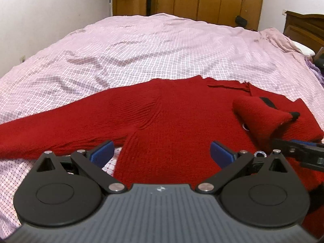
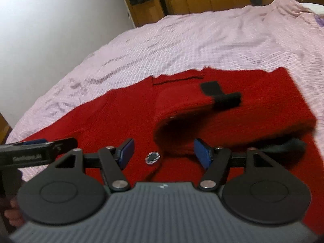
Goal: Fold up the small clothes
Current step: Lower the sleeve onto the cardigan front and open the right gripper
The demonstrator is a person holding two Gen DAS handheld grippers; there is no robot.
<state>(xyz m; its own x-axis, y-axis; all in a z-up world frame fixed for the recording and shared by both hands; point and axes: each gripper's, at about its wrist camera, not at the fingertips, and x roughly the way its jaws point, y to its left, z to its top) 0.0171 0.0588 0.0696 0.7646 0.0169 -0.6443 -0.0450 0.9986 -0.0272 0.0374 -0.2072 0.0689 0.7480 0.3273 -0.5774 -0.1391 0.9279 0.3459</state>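
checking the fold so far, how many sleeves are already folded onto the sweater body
1. The right sleeve lies folded across the red sweater body, black cuff on top. The left sleeve stretches flat onto the checked bedsheet, not yet folded.

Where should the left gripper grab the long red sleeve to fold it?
Probably near the cuff end of the sleeve, coming from above. It lies flat and stretched out to the left on the bed, so pinching that end lets the open left gripper carry it across the sweater.
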